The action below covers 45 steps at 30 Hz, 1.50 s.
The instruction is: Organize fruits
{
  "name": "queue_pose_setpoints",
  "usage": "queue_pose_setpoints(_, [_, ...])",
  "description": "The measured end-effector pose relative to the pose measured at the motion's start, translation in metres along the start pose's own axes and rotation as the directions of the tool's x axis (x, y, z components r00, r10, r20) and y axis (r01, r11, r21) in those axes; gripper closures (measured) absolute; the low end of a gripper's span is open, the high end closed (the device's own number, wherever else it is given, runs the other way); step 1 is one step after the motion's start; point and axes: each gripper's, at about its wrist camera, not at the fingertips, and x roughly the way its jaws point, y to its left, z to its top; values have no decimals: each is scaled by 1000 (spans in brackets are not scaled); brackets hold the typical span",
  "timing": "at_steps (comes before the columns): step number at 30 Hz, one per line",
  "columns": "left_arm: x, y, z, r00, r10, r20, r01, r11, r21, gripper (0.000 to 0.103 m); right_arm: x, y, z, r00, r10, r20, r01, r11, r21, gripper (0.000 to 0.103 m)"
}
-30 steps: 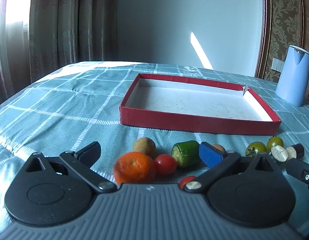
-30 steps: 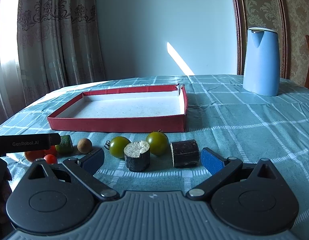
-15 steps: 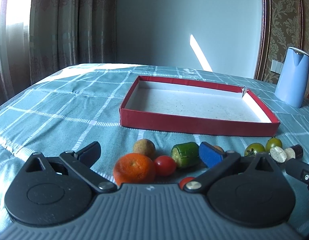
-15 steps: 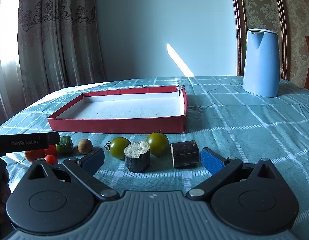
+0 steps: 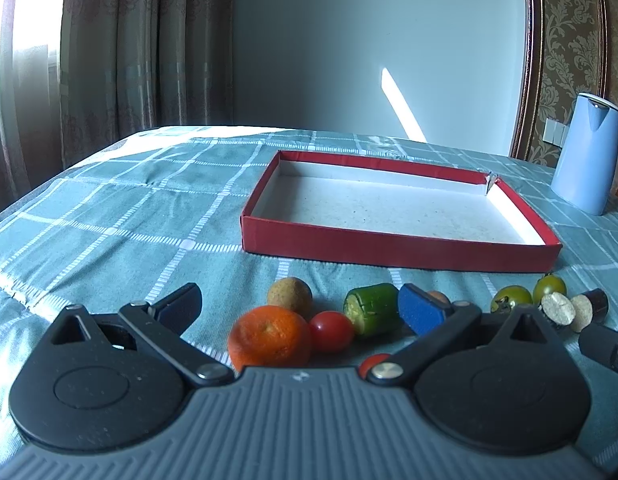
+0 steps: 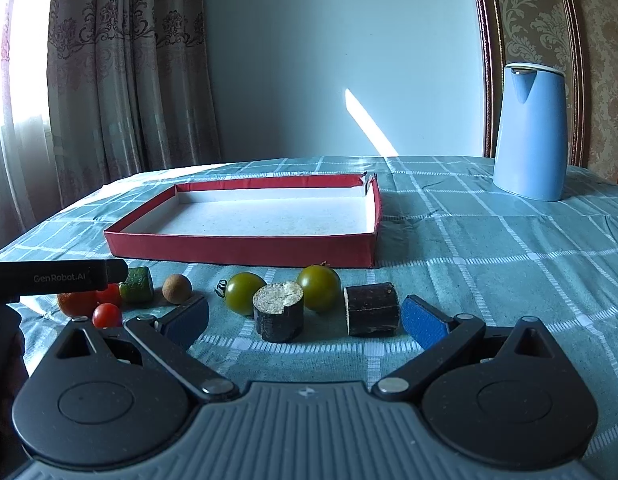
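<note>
1. Left gripper is hovering wide open, empty, over the orange lying before the tray.
2. Right gripper is gaping wide, empty.
3. Advice: centre the orange between the pads, squeezing gently.

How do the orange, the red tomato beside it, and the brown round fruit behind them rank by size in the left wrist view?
Largest to smallest:
1. orange
2. brown round fruit
3. red tomato
The last two look close, and the brown fruit sits farther from the camera, so their order is unsure.
</note>
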Motion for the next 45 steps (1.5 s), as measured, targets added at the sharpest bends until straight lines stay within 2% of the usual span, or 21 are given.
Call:
queue_pose_setpoints(11, [1,1,0,1000,4,-8,-4,1000,-1,0,-2,-3,0,1000,2,-2,-2,1000,-17,0])
queue_pose_setpoints(18, [1,0,0,1000,1,-6,-1,1000,0,0,-12,-20,-3,999,44,16,-41,986,-160,0])
queue_pose_setpoints(19, [1,0,0,1000,0,-6,0,1000,1,0,-13,-20,-4,999,46,14,-43,983,-179,4])
queue_pose_setpoints(21, [1,0,0,1000,-1,-7,1,1000,1,0,-11,-21,-4,997,75,-12,-76,976,-202,31])
queue_pose_setpoints(23, [0,0,0,1000,-1,-5,1,1000,0,0,-9,-19,-5,993,111,-42,-117,971,-207,34])
queue_pose_setpoints(24, [0,0,0,1000,0,-4,0,1000,0,0,-8,-16,-5,992,116,-39,-122,970,-209,43])
queue_pose_setpoints(25, [0,0,0,1000,0,-4,0,1000,-1,0,-7,-13,-4,990,134,-47,-141,968,-210,47])
queue_pose_setpoints(30, [1,0,0,1000,-3,-4,3,1000,-3,0,6,-3,2,982,174,-68,-184,966,-184,48])
queue_pose_setpoints(38, [1,2,-1,1000,-12,-1,12,1000,-9,0,39,5,11,977,163,-138,-184,971,-153,47])
queue_pose_setpoints(40, [1,2,0,1000,-13,-1,13,1000,-10,0,45,5,12,976,156,-154,-179,972,-150,54])
queue_pose_setpoints(42, [1,2,0,1000,-12,-2,12,1000,-12,0,47,5,12,977,145,-154,-169,973,-155,70])
queue_pose_setpoints(45, [1,2,-1,1000,-14,0,14,1000,-14,0,46,4,11,979,143,-146,-165,974,-156,70])
